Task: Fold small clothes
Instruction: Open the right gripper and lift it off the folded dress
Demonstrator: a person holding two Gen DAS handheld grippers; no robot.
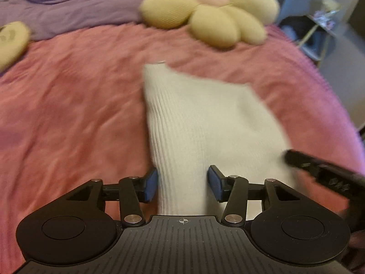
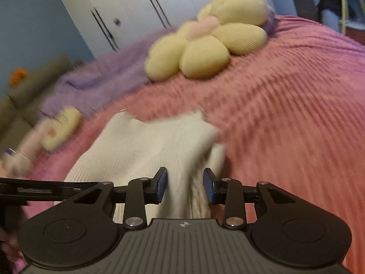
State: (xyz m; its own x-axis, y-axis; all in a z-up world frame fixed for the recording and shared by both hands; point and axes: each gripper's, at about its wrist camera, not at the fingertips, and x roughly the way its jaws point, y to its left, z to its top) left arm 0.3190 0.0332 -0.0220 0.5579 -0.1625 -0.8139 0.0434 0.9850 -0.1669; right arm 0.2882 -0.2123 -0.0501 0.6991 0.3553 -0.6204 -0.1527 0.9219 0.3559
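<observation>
Cream knit: a small ribbed garment (image 1: 205,123) lies on the pink bedspread (image 1: 68,114), on the near side of the yellow flower cushion (image 1: 212,11), its far corners pointing towards that cushion.
Left gripper (image 1: 182,186): its blue-padded fingers (image 1: 151,187) stand partly spread with the near edge of the garment running between them; the pads sit beside the cloth with a gap on the right, so no firm pinch shows.
Right gripper (image 2: 185,187): its fingers (image 2: 162,186) are narrower apart, straddling a bunched ridge of the garment's near edge; through the blur it cannot be told whether the pads press on the cloth.
Positions: each gripper's arm crosses the edge of the other's view, so the pair work side by side along the garment's edge farthest from the flower cushion.
Surroundings: a lilac blanket (image 1: 68,2) is heaped beside the flower cushion, and a second, smaller yellow cushion (image 1: 11,41) sits to the cushion's left at the bedspread's edge; white wardrobe doors (image 2: 136,6) rise behind.
Progress: the garment looks loosely spread, with one side rumpled and doubled near the right gripper; no clean, finished fold is visible.
Left to do: judged from this, bring the near edge over towards the flower cushion, square the layers and flatten them.
</observation>
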